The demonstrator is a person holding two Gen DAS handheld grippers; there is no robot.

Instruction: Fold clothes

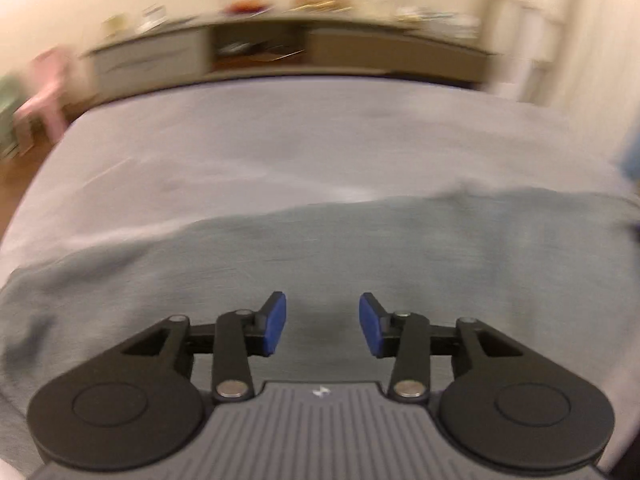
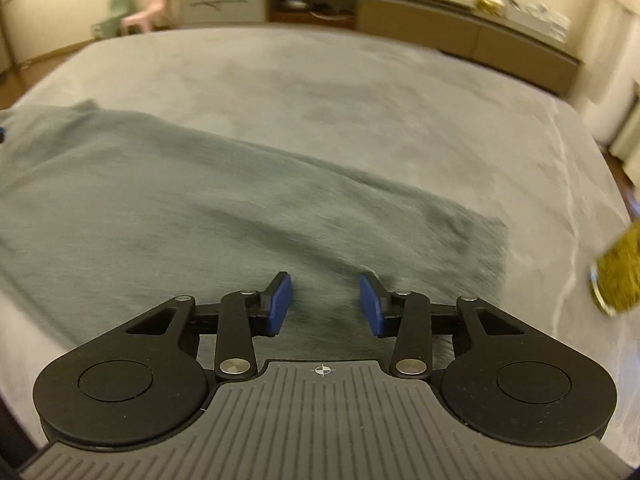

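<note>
1. On the bed [image 2: 360,92] in front of you, the grey-green garment [image 2: 192,208] lies spread flat across the pale bedcover, which gives you a broad, soft surface to fold on.
2. Your left gripper [image 1: 322,324] hangs over the near part of that garment [image 1: 360,248]; its blue pads [image 1: 276,322] stand part-way apart with nothing between them, only cloth seen beyond the gap.
3. Your right gripper [image 2: 325,306] is likewise half-spread and empty, pointing down toward the cloth not far from its right-hand edge, where the fabric ends in a fairly straight hem against the bedcover.
4. Both tools sit over the near side, one toward each end, so I judge you are placed to take two points on the near edge and carry it across.
5. Fabric looks like a soft knit: matt, thin, limp, with shallow wrinkles. Expect it to sag and drape once lifted.
6. Bedcover is smoother and lighter, faintly mottled.
7. Beyond the bed runs a low sideboard [image 2: 400,12] with cluttered top; a small pink chair [image 2: 148,4] stands at its left end.
8. A blurred yellow-green object [image 2: 618,276] sits at the right view's edge; what it is I cannot tell.
</note>
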